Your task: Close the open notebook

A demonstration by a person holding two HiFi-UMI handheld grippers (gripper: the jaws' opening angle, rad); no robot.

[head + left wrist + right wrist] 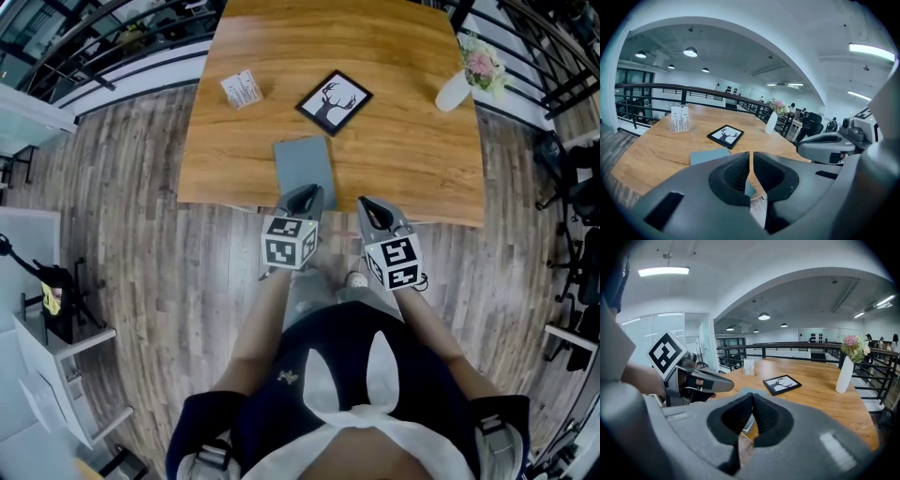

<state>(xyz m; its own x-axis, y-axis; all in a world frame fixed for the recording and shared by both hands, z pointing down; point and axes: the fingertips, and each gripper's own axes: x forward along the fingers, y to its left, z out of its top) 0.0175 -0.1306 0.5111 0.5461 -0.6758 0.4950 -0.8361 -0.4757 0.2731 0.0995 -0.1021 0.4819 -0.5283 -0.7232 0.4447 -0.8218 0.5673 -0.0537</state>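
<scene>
The grey-blue notebook (305, 169) lies closed and flat on the wooden table (412, 159), close to its near edge. In the left gripper view the notebook (708, 155) lies just beyond the jaws. My left gripper (305, 197) hovers at the table's near edge, just short of the notebook, jaws drawn together with nothing between them (751, 154). My right gripper (373, 208) hangs beside it to the right, also off the table edge, shut and empty (752, 395). Neither gripper touches the notebook.
A black-framed deer picture (334, 101) lies behind the notebook. A small card stand (242, 89) stands at the back left, and a white vase of flowers (459, 86) at the right edge. Black railings surround the table; office chairs (572, 187) stand to the right.
</scene>
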